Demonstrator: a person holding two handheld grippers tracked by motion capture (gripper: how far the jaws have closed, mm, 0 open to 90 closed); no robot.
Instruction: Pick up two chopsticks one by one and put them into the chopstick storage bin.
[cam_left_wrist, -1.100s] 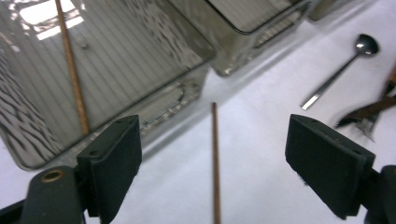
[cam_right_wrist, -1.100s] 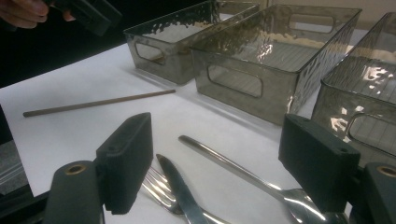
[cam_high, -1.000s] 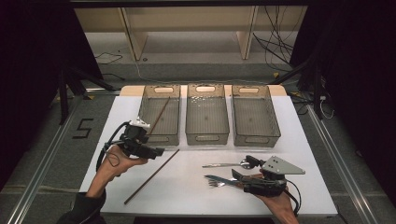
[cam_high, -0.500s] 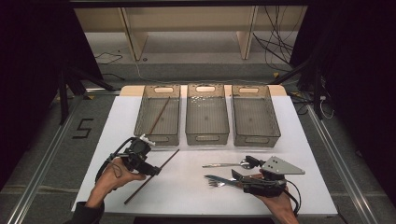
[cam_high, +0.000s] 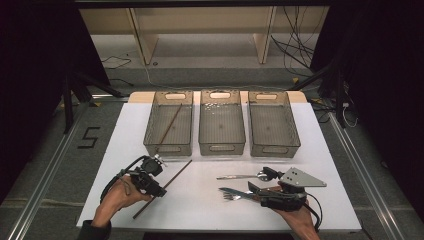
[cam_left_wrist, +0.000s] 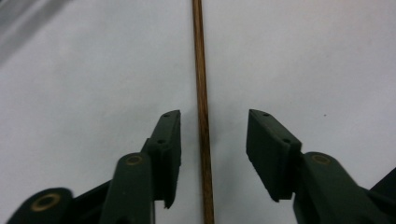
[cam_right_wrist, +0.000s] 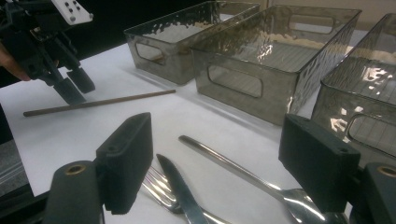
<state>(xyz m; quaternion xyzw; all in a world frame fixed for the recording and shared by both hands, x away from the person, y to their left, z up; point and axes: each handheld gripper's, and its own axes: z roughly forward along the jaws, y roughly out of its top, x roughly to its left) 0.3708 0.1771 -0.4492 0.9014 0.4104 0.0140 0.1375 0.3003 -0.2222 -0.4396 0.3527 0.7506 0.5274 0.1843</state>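
A brown wooden chopstick (cam_high: 172, 179) lies slantwise on the white table (cam_high: 200, 210). My left gripper (cam_high: 159, 192) points down over it. In the left gripper view the chopstick (cam_left_wrist: 201, 93) runs between the two pads (cam_left_wrist: 170, 140), which stand apart from it on both sides. These jaws have just been closing around it, and my left gripper (cam_left_wrist: 212, 126) is still open. My right gripper (cam_high: 257, 181) rests low at the front right, open (cam_right_wrist: 219, 135). A spoon (cam_right_wrist: 224, 158), a knife (cam_right_wrist: 180, 186) and a fork (cam_right_wrist: 156, 184) lie in front of it.
Three clear plastic bins stand side by side at the back: left bin (cam_high: 150, 135), middle bin (cam_high: 222, 145), right bin (cam_high: 295, 142). A second chopstick (cam_high: 170, 125) lies in the left bin. The table's front edge is close to both hands.
My left gripper came down and toward the front of the table, onto the chopstick, and its jaws narrowed around it. The right gripper and the cutlery stayed where they were.
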